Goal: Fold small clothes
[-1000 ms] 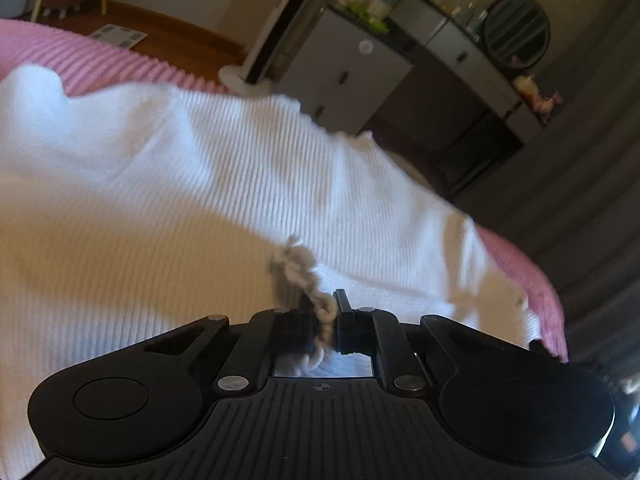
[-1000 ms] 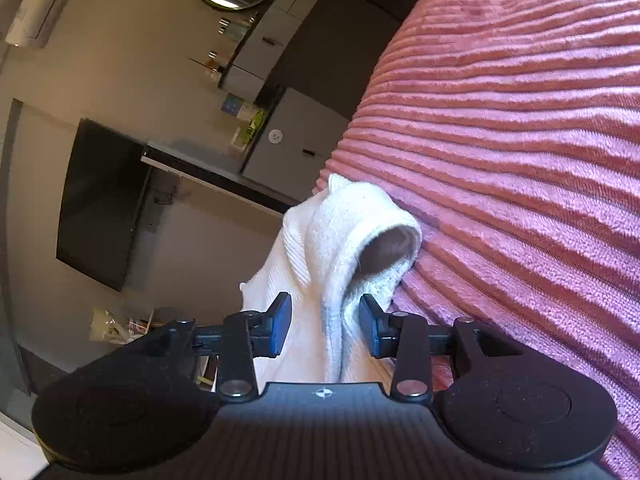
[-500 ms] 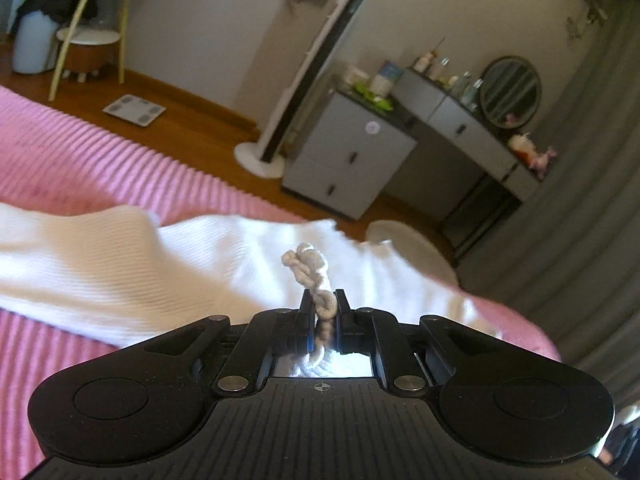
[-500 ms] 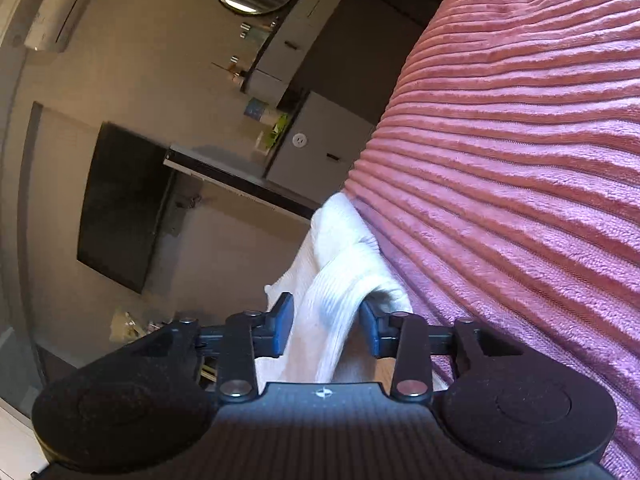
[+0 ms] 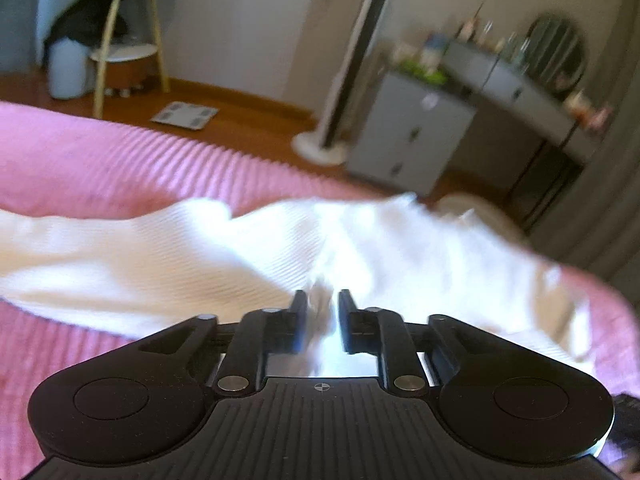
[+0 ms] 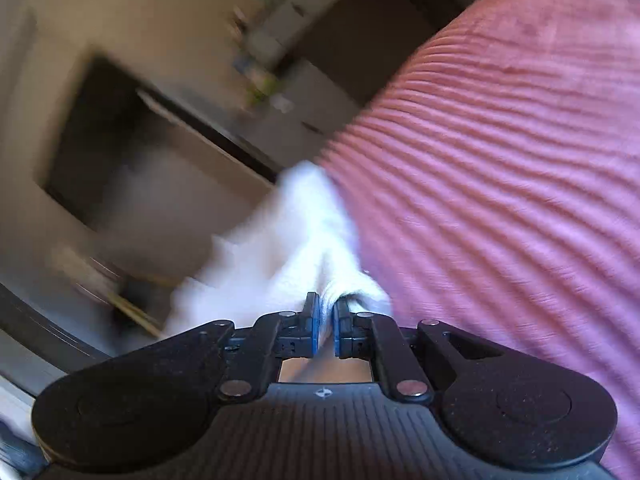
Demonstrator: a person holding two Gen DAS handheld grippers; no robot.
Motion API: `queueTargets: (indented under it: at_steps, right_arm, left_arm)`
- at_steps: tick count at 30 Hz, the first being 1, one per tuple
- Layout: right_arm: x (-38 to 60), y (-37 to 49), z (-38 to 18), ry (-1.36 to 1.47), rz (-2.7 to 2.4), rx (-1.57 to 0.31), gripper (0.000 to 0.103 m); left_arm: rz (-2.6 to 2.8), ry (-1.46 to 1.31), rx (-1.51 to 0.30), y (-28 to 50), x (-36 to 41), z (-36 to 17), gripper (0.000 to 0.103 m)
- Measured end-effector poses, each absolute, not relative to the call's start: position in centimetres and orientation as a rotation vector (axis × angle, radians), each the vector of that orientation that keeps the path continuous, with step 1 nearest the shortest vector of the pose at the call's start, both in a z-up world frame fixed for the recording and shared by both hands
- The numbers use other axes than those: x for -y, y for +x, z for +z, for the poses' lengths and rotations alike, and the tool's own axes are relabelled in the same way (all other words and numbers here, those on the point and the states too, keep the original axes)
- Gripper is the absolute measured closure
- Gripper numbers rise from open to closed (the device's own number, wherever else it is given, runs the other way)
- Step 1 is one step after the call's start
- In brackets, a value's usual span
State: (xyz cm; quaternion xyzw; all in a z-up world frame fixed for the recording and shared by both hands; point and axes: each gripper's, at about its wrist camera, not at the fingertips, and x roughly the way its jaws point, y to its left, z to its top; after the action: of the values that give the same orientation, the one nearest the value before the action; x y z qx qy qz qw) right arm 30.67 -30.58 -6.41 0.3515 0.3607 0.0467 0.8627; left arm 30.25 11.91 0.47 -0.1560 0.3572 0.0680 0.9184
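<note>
A small white ribbed garment (image 5: 192, 256) lies spread across a pink ribbed bedspread (image 5: 120, 160). My left gripper (image 5: 323, 312) has its jaws slightly apart with the garment's braided trim blurred between them, so its grip is unclear. In the right wrist view the same white garment (image 6: 304, 240) hangs along the bedspread's (image 6: 500, 160) edge. My right gripper (image 6: 325, 312) is shut on a fold of it. Both views are motion-blurred.
Beyond the bed stand a grey cabinet (image 5: 408, 136), a dresser with a round mirror (image 5: 560, 56), a tower fan (image 5: 340, 120), a small side table (image 5: 128, 40) and a scale (image 5: 184, 114) on the wood floor. A dark wall screen (image 6: 92, 140) shows on the right wrist view.
My right gripper has closed on the garment fold. My left gripper's jaws have parted a little around the trim. Both grippers are moving, blurring the views.
</note>
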Motion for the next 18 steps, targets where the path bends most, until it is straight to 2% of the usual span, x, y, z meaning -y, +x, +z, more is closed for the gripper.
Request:
queueTargets:
  at_steps: [2, 4, 6, 10, 13, 18]
  right_arm:
    - [30.6, 30.8, -6.1, 0.745, 0.103, -0.779, 0.096]
    - [31.1, 30.6, -5.5, 0.749, 0.115, -0.790, 0.095]
    - [31.9, 30.2, -5.0, 0.762, 0.112, -0.768, 0.092]
    - [33.0, 29.0, -3.5, 0.742, 0.083, -0.664, 0.083]
    - [32.2, 28.7, -3.5, 0.737, 0.136, -0.589, 0.083]
    - [29.7, 30.0, -4.6, 0.652, 0.227, -0.579, 0.085]
  left_arm:
    - [0.185, -0.258, -0.749, 30.0, -11.2, 0.3, 0.057]
    - [0.191, -0.207, -0.721, 29.5, -10.1, 0.8, 0.050]
    - [0.164, -0.147, -0.677, 29.2, -8.4, 1.9, 0.049]
    - [-0.041, -0.126, -0.619, 30.3, -3.7, 3.8, 0.029]
    - [-0.218, -0.163, -0.667, 32.7, -0.2, 3.4, 0.028]
    - [-0.323, -0.198, -0.767, 36.6, 3.1, 0.9, 0.030]
